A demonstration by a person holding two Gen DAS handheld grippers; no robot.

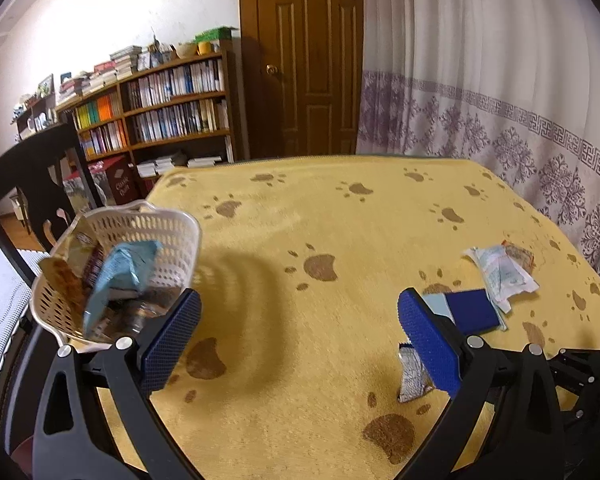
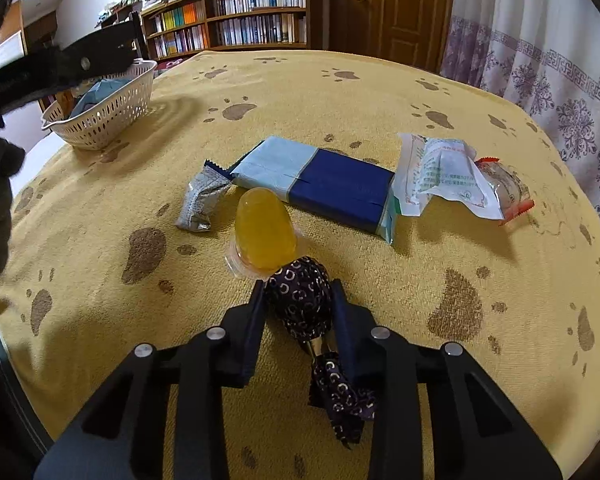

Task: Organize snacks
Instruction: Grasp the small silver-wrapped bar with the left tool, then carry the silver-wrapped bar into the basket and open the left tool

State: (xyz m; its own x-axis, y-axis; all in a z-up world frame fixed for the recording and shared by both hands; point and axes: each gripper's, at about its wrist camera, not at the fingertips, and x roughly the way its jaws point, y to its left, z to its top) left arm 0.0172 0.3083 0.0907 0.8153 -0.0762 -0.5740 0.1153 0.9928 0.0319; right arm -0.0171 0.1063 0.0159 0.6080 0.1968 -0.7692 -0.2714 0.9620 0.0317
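Two hand-held grippers: one spread wide, one clamped on a sweet.
Worktop (image 2: 380, 92): covered by a yellow towel-like cloth with brown paw prints.
White perforated plastic basket (image 2: 112, 108): at the far left corner of the worktop, holding a light blue packet (image 1: 120, 276) and a tan snack bag (image 1: 66, 280), with more wrappers beneath them.
Left hand-held gripper (image 1: 298, 344): its blue-padded fingers stand far apart with nothing between them, above the cloth, the left finger just beside the basket.
Right hand-held gripper (image 2: 298, 320): near the front edge, closed on a dark navy foil-wrapped sweet with pale ring marks (image 2: 300, 300); its twisted tail lies back between the fingers.
Flat two-tone pack, pale blue and dark blue (image 2: 320, 184): around the middle of the worktop.
White crumpled printed wrapper (image 2: 436, 176): touching the pack's right end, partly over a clear packet with red edges (image 2: 508, 192).
Orange jelly cup, clear plastic (image 2: 265, 236): just ahead of the held sweet, near the pack.
Small silver foil packet (image 2: 200, 204): left of the jelly cup, beside the pack's pale end.
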